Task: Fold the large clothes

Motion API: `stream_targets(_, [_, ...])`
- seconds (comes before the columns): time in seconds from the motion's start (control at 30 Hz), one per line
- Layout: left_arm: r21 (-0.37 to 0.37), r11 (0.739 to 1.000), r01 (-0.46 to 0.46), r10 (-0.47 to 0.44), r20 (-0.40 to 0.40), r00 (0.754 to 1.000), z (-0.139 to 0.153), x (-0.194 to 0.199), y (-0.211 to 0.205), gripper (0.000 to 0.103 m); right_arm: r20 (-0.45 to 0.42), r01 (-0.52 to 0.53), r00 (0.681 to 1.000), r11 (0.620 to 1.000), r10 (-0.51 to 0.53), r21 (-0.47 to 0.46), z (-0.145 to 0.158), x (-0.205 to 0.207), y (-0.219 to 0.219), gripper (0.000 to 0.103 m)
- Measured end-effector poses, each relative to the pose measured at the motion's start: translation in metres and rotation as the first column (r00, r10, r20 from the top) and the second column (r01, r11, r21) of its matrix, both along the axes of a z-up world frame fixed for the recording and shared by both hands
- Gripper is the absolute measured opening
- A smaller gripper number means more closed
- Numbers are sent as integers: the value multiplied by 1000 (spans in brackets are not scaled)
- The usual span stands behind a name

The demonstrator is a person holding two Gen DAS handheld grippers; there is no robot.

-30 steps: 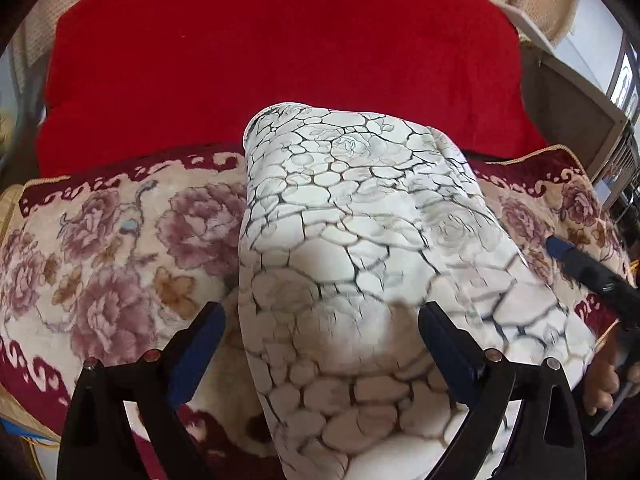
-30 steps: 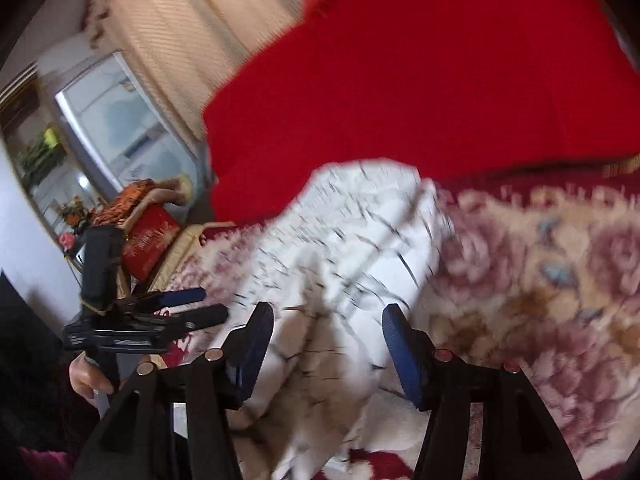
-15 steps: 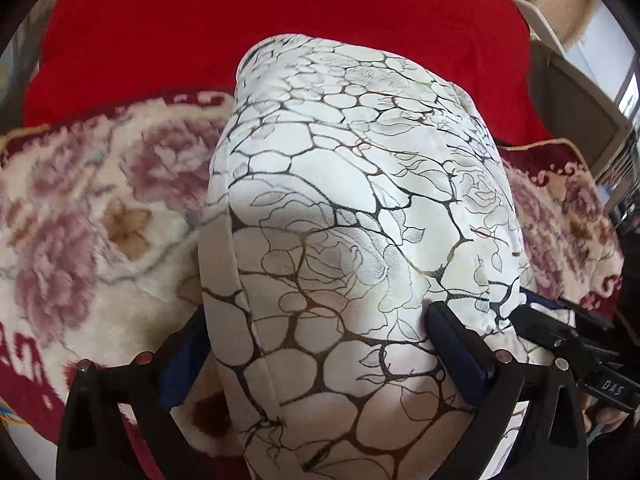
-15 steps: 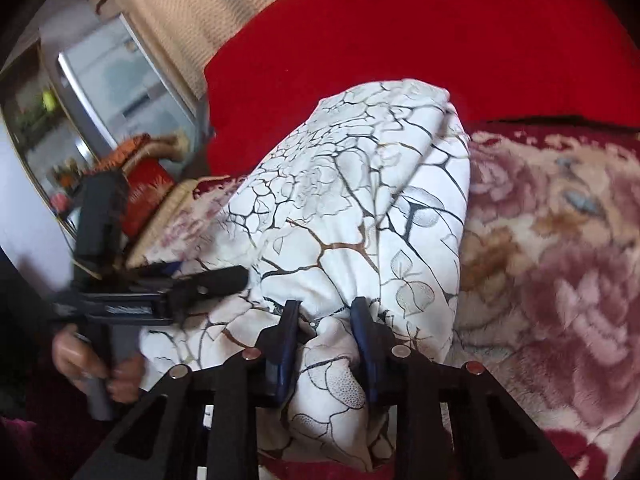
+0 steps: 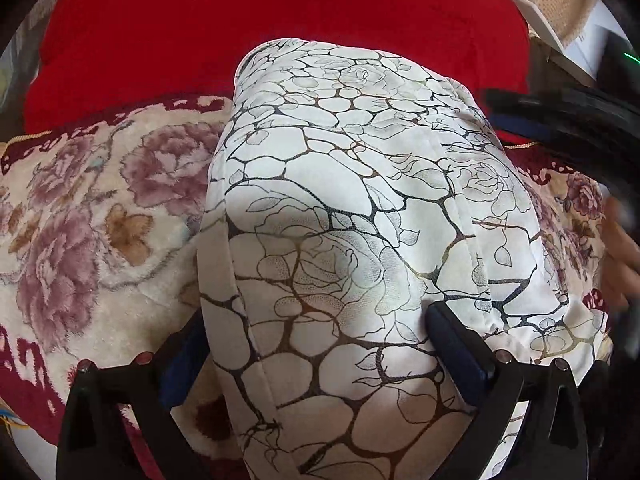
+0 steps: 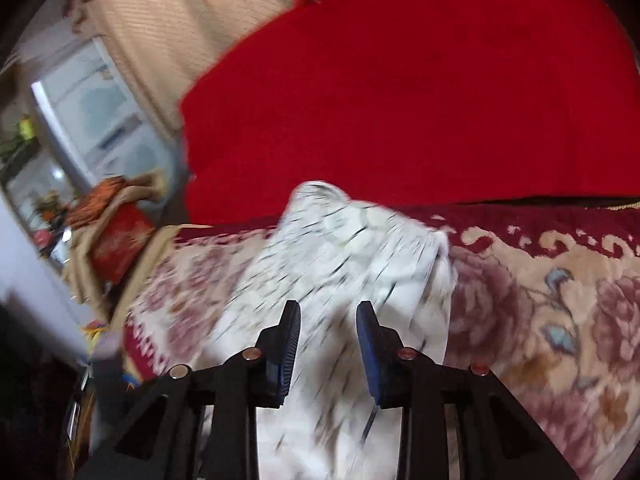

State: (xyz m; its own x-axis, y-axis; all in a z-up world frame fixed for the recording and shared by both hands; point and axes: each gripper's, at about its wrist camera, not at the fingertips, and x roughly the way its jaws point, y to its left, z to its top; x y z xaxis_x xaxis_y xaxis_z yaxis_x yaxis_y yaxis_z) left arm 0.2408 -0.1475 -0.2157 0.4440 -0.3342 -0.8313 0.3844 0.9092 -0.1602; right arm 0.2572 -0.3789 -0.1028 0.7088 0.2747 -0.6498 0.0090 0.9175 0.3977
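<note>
The folded white garment (image 5: 360, 208) with a dark crackle-and-rose print lies as a thick bundle on the floral blanket (image 5: 80, 220). My left gripper (image 5: 320, 352) stands wide, one finger on each side of the bundle's near end; the cloth bulges between the fingers and hides part of the left one. In the right wrist view the garment (image 6: 360, 264) is blurred. My right gripper (image 6: 328, 340) hangs over its near part, jaws opening, with no cloth pinched between the pads. The right gripper (image 5: 560, 120) also shows as a dark blur past the bundle's right edge.
A red cushion (image 5: 280, 20) rises behind the blanket as a backrest. A person's hand (image 5: 620, 256) is at the right edge. To the left stand a red box (image 6: 120, 240), a mirror or window (image 6: 92, 120) and beige curtains (image 6: 180, 20).
The left gripper sank, so the bundle now fills the space between its fingers. The right gripper clamped a fold of the garment half a second ago, then let go and swung away.
</note>
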Motion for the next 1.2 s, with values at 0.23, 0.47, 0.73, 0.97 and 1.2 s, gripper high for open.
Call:
stream_targets(0.23, [63, 998, -5, 1, 67, 998, 9, -11, -9, 103, -135, 3, 991, 1000, -1, 15, -58, 48, -10, 32])
stream_targets(0.47, [148, 987, -62, 34, 185, 982, 20, -31, -18, 103, -105, 41, 994, 999, -43, -24, -30, -1, -3, 32])
stream_targets(0.73, [185, 961, -205, 124, 375, 919, 69, -76, -19, 103, 72, 68, 996, 980, -56, -188, 24, -124, 16, 77])
stream_targets(0.97, [55, 947, -315, 238, 535, 810, 153, -139, 11, 103, 204, 113, 977, 972, -70, -206, 71, -204, 34, 77])
stream_targets(1.2, [31, 939, -343, 245, 638, 730, 219, -191, 22, 103, 320, 166, 943, 962, -90, -218, 115, -267, 61, 77])
